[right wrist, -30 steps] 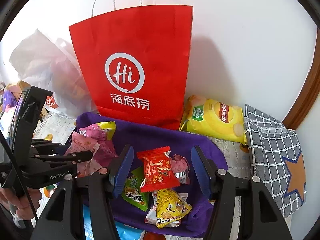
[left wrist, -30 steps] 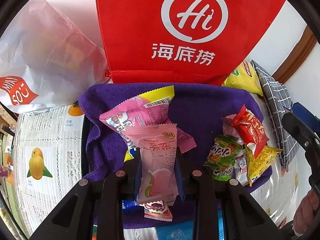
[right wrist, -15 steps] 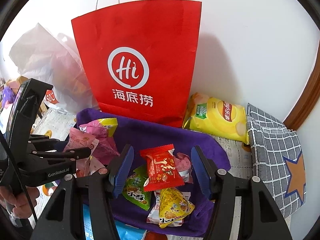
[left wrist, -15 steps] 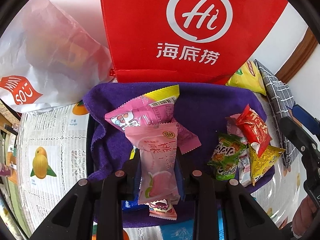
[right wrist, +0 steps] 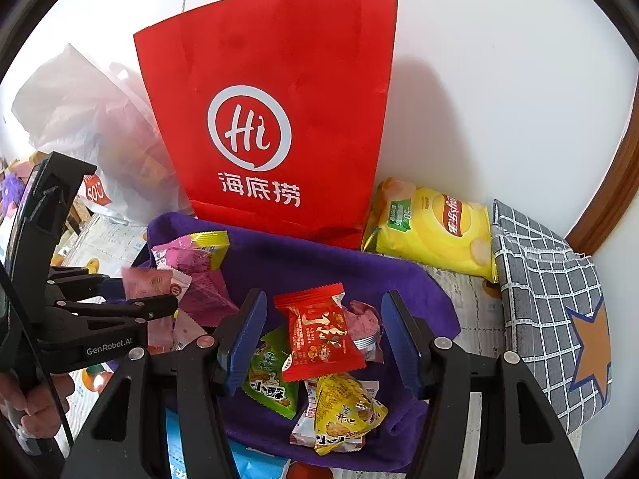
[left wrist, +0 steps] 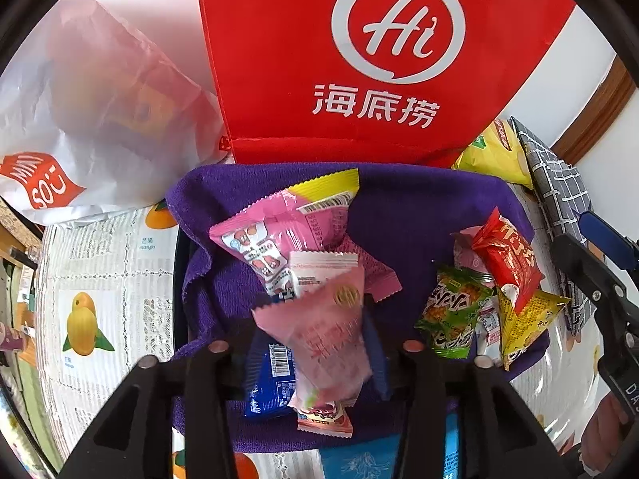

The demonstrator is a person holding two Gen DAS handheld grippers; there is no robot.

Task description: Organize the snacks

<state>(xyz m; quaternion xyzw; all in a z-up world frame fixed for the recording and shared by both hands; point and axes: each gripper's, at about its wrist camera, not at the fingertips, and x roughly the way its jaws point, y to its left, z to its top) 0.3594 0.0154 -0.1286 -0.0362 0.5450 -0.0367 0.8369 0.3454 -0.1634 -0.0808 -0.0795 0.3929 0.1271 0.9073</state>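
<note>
A purple cloth [left wrist: 407, 215] lies over a dark-rimmed tray and carries the snacks. My left gripper [left wrist: 315, 339] hangs over its left side with its jaws opening. The pale pink peach packet [left wrist: 323, 331] sits loose and blurred between the pads, tilted. It rests over a pink-and-yellow packet [left wrist: 287, 223] and a blue packet [left wrist: 267, 375]. In the right wrist view the same gripper [right wrist: 139, 291] shows at the left with the pink packet [right wrist: 145, 285]. My right gripper [right wrist: 324, 303] stands open above a red packet [right wrist: 319, 331], a green one [right wrist: 271, 379] and a yellow one [right wrist: 343, 411], touching none.
A tall red paper bag [right wrist: 279, 99] stands against the wall behind the cloth. Beside it are a white plastic bag [left wrist: 80, 99] on the left and a yellow crisp bag [right wrist: 431, 227] on the right. A grey checked cloth [right wrist: 551, 299] lies far right.
My left jaws have spread apart and the pink peach packet has tipped over and slipped between them. The right gripper has kept still and open.
</note>
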